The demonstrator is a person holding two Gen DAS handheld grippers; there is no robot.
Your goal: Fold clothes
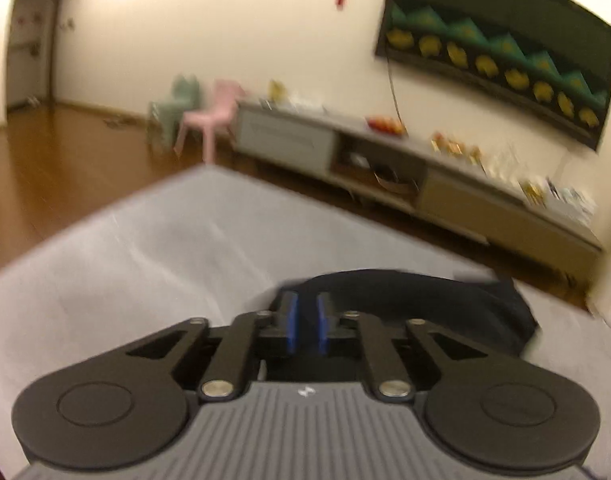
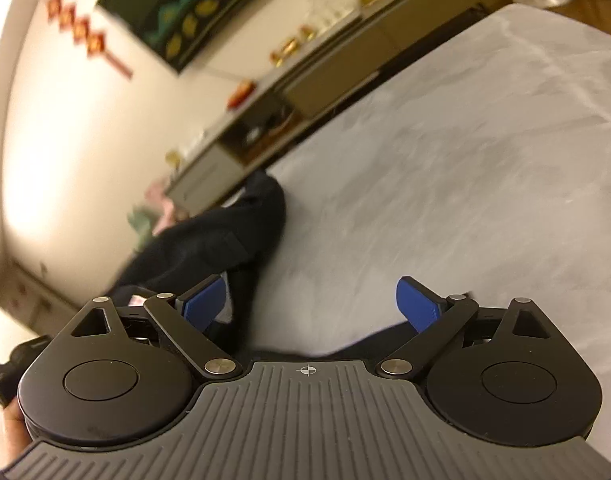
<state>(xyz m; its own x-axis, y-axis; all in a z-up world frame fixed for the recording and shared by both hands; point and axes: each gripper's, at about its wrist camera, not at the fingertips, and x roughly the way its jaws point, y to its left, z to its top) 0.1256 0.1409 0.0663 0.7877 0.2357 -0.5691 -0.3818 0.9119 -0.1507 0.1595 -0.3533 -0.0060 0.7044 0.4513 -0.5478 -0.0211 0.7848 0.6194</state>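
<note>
While the right tool (image 2: 313, 306) gapes wide, the left tool (image 1: 307, 322) sits nearly closed by the dark garment (image 1: 445, 300); grip unclear.

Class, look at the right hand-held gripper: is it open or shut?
Open. The right hand-held gripper has its blue pads wide apart, with only the grey sheet between them; the dark garment is beside it, ungrasped.

Black garment (image 2: 209, 240) on pale grey sheet (image 2: 465, 160); blue pads (image 1: 291, 320) on black left claw (image 1: 307, 322).
</note>
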